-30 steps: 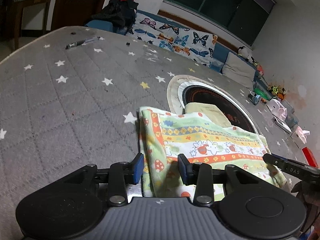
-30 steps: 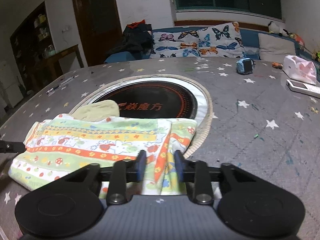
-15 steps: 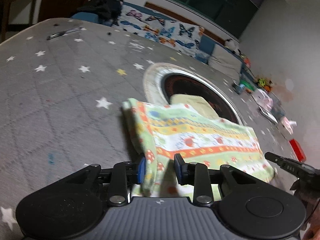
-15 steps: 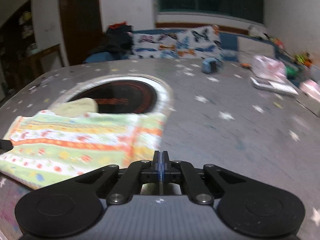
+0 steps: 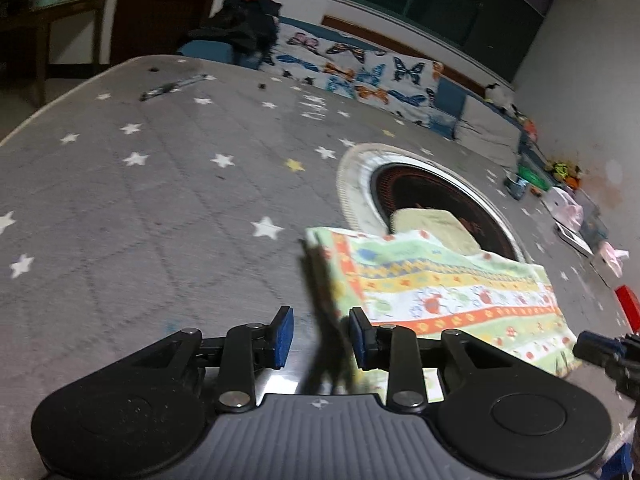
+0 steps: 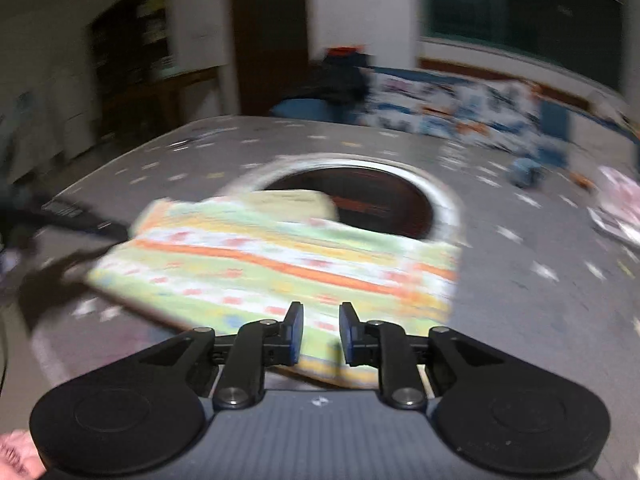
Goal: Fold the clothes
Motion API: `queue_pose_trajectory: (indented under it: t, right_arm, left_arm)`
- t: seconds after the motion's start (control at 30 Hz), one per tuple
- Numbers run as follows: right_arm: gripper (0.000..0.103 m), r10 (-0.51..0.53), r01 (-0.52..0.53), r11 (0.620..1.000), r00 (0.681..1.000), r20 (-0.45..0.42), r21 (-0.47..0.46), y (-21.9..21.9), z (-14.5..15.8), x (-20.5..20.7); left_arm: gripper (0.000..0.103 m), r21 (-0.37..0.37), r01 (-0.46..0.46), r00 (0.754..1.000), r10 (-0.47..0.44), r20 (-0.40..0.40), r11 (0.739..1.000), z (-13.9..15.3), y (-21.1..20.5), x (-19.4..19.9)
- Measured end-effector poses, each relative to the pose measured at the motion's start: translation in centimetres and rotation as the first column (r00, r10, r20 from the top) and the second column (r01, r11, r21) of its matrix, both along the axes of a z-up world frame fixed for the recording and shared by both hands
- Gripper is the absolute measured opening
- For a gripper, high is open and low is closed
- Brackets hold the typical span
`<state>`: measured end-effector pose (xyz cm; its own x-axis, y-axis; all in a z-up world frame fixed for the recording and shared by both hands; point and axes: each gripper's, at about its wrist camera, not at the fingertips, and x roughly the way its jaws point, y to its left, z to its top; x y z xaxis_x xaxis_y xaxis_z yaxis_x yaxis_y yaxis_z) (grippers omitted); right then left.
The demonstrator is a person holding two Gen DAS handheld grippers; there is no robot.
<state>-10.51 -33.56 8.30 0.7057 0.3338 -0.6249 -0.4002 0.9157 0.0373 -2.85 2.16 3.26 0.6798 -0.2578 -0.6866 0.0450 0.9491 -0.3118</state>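
Note:
A folded green, orange and yellow patterned cloth (image 5: pixel 448 288) lies flat on the grey star-print table, partly over a round inset burner. It also shows, blurred, in the right wrist view (image 6: pixel 288 264). A pale yellow folded cloth (image 5: pixel 434 226) sits behind it on the burner. My left gripper (image 5: pixel 320 338) is open and empty, at the patterned cloth's near left corner. My right gripper (image 6: pixel 320 332) is open and empty, just above the cloth's near edge. The right gripper's tip shows at the far right of the left wrist view (image 5: pixel 600 354).
The round black burner with a pale ring (image 5: pixel 424 192) is set in the table's middle. A pen (image 5: pixel 176 86) lies far left. Small toys, a pink bag (image 5: pixel 566 206) and a red object (image 5: pixel 628 306) sit along the right. A butterfly-print sofa (image 5: pixel 360 68) stands behind.
My left gripper has opened wider and shifted left off the cloth corner. My right gripper, shut half a second ago, has opened and swung left over the cloth's near edge.

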Motion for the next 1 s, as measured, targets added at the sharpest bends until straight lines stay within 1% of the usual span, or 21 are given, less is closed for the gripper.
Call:
queue_pose_trajectory:
  t: [0.03, 0.07, 0.1, 0.13, 0.23, 0.33, 0.4, 0.5, 0.53, 0.63, 0.7, 0.73, 0.77, 0.83, 0.87, 0.93, 1.0]
  right_arm:
    - [0.019, 0.050, -0.050, 0.999, 0.999, 0.001, -0.008, 1.3, 0.1, -0.1]
    - [0.023, 0.100, -0.100, 0.995, 0.995, 0.001, -0.016, 2.5, 0.1, -0.3]
    - [0.033, 0.149, -0.149, 0.988, 0.989, 0.001, -0.025, 3.8, 0.2, -0.4]
    - [0.037, 0.201, -0.201, 0.979, 0.980, 0.004, -0.041, 5.2, 0.2, -0.5]
    - [0.038, 0.337, -0.333, 0.937, 0.941, 0.019, -0.101, 9.1, 0.1, -1.1]
    - [0.038, 0.460, -0.450, 0.878, 0.887, 0.029, -0.165, 13.0, -0.3, -1.7]
    - [0.038, 0.516, -0.499, 0.841, 0.856, 0.036, -0.210, 15.1, -0.7, -2.1]
    - [0.038, 0.575, -0.542, 0.793, 0.817, 0.047, -0.279, 17.6, -1.4, -2.2]
    - [0.038, 0.584, -0.546, 0.781, 0.810, 0.046, -0.304, 18.2, -1.7, -2.2]
    - [0.038, 0.608, -0.553, 0.746, 0.793, 0.039, -0.371, 19.8, -2.5, -2.0]
    - [0.036, 0.612, -0.551, 0.737, 0.790, 0.039, -0.391, 20.3, -2.9, -1.7]
    - [0.033, 0.613, -0.550, 0.733, 0.789, 0.040, -0.400, 20.5, -3.1, -1.5]
    - [0.022, 0.607, -0.543, 0.739, 0.794, 0.044, -0.399, 20.6, -3.1, -1.4]
    - [0.016, 0.589, -0.532, 0.762, 0.807, 0.053, -0.369, 20.1, -2.8, -1.1]
    - [0.014, 0.576, -0.527, 0.780, 0.816, 0.058, -0.337, 19.8, -2.3, -0.9]
    - [0.012, 0.546, -0.511, 0.816, 0.835, 0.070, -0.272, 19.1, -1.4, -0.5]
    - [0.011, 0.515, -0.491, 0.845, 0.853, 0.079, -0.213, 18.2, -0.5, 0.0]
  left_arm:
    - [0.032, -0.005, -0.012, 1.000, 0.012, -0.002, 1.000, 0.1, 0.3, -0.1]
    - [0.032, -0.012, -0.021, 1.000, 0.021, -0.003, 1.000, 0.2, 0.7, -0.2]
    - [0.032, -0.019, -0.031, 1.000, 0.031, -0.005, 0.999, 0.3, 1.0, -0.3]
    - [0.032, -0.026, -0.039, 0.999, 0.039, -0.005, 0.999, 0.4, 1.3, -0.4]
    - [0.033, -0.052, -0.060, 0.998, 0.060, -0.002, 0.997, 0.8, 2.0, -1.0]
    - [0.035, -0.105, -0.077, 0.997, 0.077, -0.007, 0.991, 1.0, 2.6, -1.3]
    - [0.038, -0.153, -0.090, 0.996, 0.088, -0.019, 0.984, 1.0, 3.0, -1.5]
    - [0.041, -0.223, -0.107, 0.994, 0.101, -0.038, 0.969, 0.9, 3.6, -1.7]
    - [0.045, -0.245, -0.113, 0.993, 0.105, -0.046, 0.963, 0.9, 3.7, -1.7]
    - [0.048, -0.308, -0.130, 0.991, 0.113, -0.072, 0.942, 0.5, 4.1, -1.8]
    - [0.051, -0.347, -0.140, 0.989, 0.117, -0.086, 0.927, 0.3, 4.2, -1.8]
    - [0.054, -0.364, -0.146, 0.988, 0.120, -0.093, 0.920, 0.1, 4.2, -1.7]
    - [0.055, -0.384, -0.155, 0.987, 0.126, -0.101, 0.910, 0.0, 4.2, -1.7]
    - [0.058, -0.422, -0.177, 0.983, 0.142, -0.115, 0.889, -0.4, 4.3, -1.6]
    - [0.058, -0.439, -0.189, 0.981, 0.150, -0.122, 0.879, -0.6, 4.4, -1.5]
    - [0.063, -0.478, -0.210, 0.977, 0.162, -0.138, 0.853, -1.0, 4.6, -1.4]
    - [0.065, -0.527, -0.220, 0.975, 0.167, -0.147, 0.821, -1.5, 4.7, -1.4]
